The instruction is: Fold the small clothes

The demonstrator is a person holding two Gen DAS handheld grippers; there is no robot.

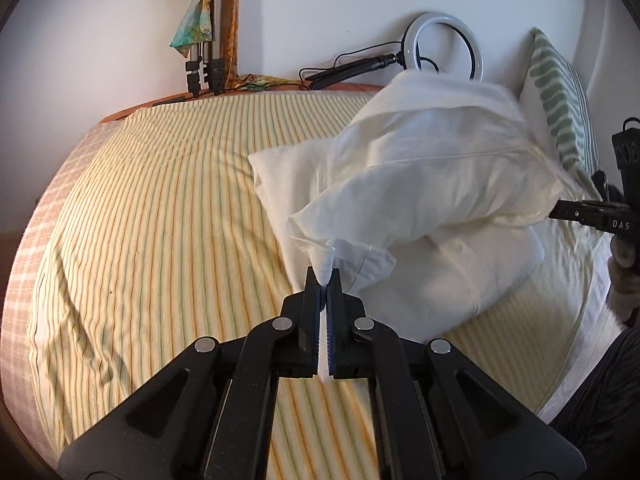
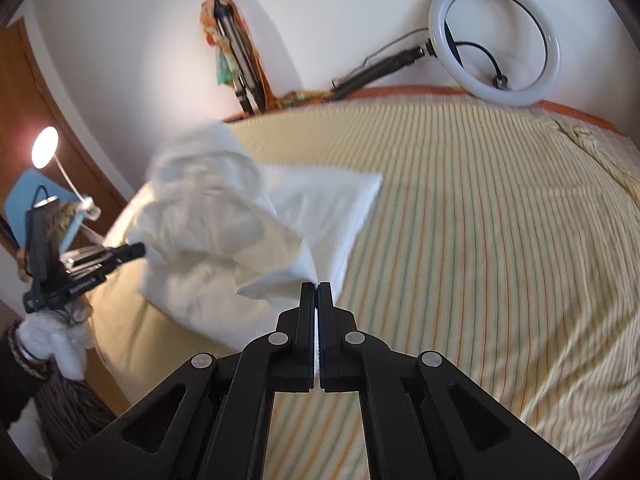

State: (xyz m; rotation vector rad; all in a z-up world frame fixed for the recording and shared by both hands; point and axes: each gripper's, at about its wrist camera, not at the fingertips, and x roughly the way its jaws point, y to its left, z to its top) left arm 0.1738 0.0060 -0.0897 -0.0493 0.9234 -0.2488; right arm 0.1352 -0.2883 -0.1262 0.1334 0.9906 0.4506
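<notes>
White cloth (image 1: pixel 432 184), a small garment, hangs stretched in the air just above the bed (image 1: pixel 160 200), its long axis running from one gripper to the other, with its lower part on the striped sheet. Left gripper (image 1: pixel 325 276) is clamped on one corner and right gripper (image 2: pixel 318 290) on the opposite corner, so both are equally near. Judging by this, the coming move is laying it flat on the bed ahead of both.
</notes>
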